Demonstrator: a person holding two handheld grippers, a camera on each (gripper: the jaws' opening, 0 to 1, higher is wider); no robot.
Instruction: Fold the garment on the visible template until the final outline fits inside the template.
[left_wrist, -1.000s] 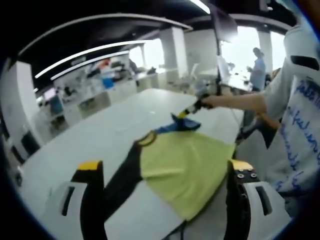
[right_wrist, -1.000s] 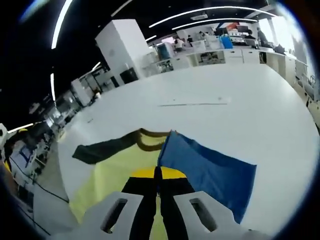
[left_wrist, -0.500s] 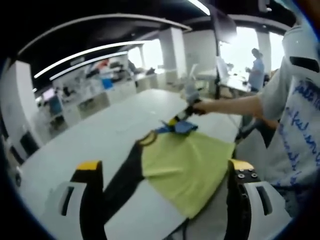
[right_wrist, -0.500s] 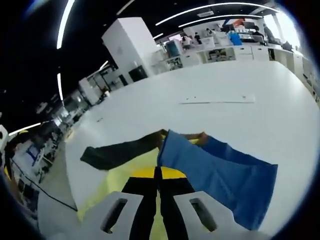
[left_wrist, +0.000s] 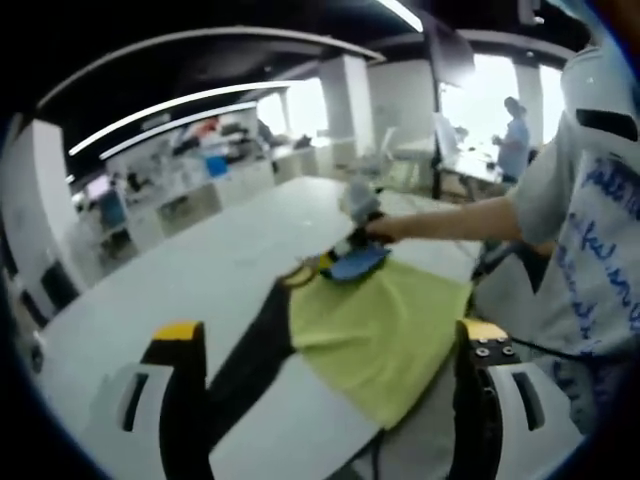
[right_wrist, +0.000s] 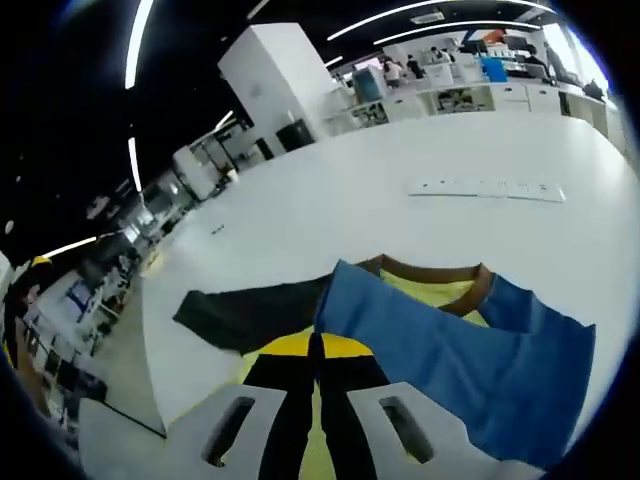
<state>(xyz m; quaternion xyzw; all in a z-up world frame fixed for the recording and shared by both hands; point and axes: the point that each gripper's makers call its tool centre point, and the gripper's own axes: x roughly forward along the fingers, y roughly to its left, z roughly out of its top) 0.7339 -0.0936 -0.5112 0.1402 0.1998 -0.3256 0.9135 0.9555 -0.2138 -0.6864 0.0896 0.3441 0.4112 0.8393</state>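
Left gripper (left_wrist: 325, 345): jaws wide apart, nothing in them, hovering near the garment (left_wrist: 375, 325) lying on the white counter (left_wrist: 200, 270). Right gripper (right_wrist: 318, 352): jaws closed on the blue sleeve (right_wrist: 460, 355), lifted over the yellow body.

Right gripper (left_wrist: 352, 240) blurred; garment (right_wrist: 470, 350) partly hidden behind it.

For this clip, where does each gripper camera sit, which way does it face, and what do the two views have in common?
Left gripper view: rides the open left gripper, facing across the white table at the shirt; the person's arm and torso show at right.
Right gripper view: rides the right gripper, shut on the blue sleeve, facing along the table toward a distant work area.
Shared: the shirt, its black sleeve and the table.
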